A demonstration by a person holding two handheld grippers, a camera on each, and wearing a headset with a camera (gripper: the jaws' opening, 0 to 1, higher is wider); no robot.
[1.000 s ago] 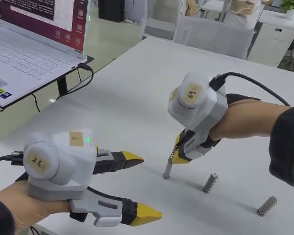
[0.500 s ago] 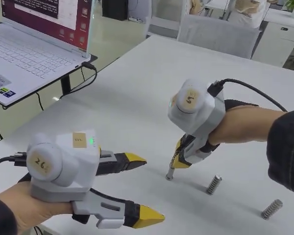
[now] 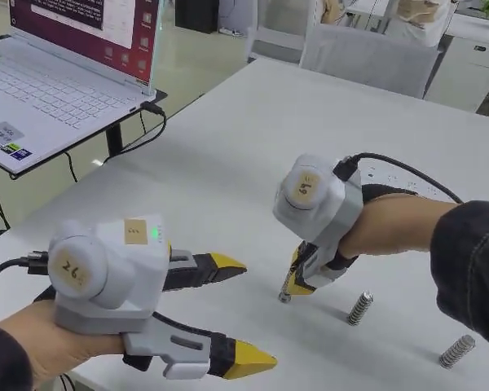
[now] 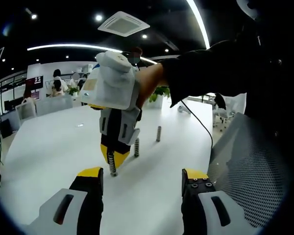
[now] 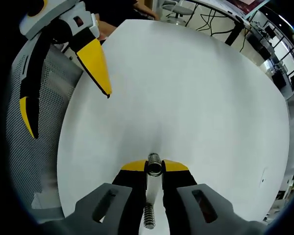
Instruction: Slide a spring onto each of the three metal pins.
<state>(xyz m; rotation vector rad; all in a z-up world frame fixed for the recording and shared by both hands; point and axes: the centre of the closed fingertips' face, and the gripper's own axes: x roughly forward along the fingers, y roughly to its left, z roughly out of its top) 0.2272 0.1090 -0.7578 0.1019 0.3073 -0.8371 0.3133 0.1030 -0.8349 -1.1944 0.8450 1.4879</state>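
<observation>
**A:** Any writing you can read?

**B:** A round tan sticker on the back of the left gripper [image 3: 261, 313] reads "26". The right gripper [image 3: 292, 286] has a similar sticker with two handwritten digits, but I can't read them with certainty. The laptop [image 3: 57, 77] sits on a stand off the tabletop's left edge. It has text on its screen and stickers by the keyboard, all too small to read.

**A:** And the grippers?

**B:** The right one is clamped on a spring [image 5: 154, 165], jaws nearly together and tips pointing down at the tabletop [image 3: 244, 138]. The spring's lower end meets a metal pin [image 3: 284, 298] that stands on the surface, roughly midway along the near edge. The left gripper's jaws are spread wide with nothing between them. It hovers by the near left corner with its tips aimed toward the pin.

**A:** Other springs?

**B:** A second spring [image 3: 359, 308] stands just right of the pin, leaning slightly. A third spring [image 3: 457, 351] stands further right, close to the near edge. I can't tell whether pins sit inside them.

**A:** Room to move?

**B:** There is bare surface between the two grippers. Beyond the right gripper the tabletop runs bare to the far edge, where a grey chair [image 3: 367, 57] stands. A black cable [image 3: 407, 163] arcs from the right gripper toward the right edge.
</observation>
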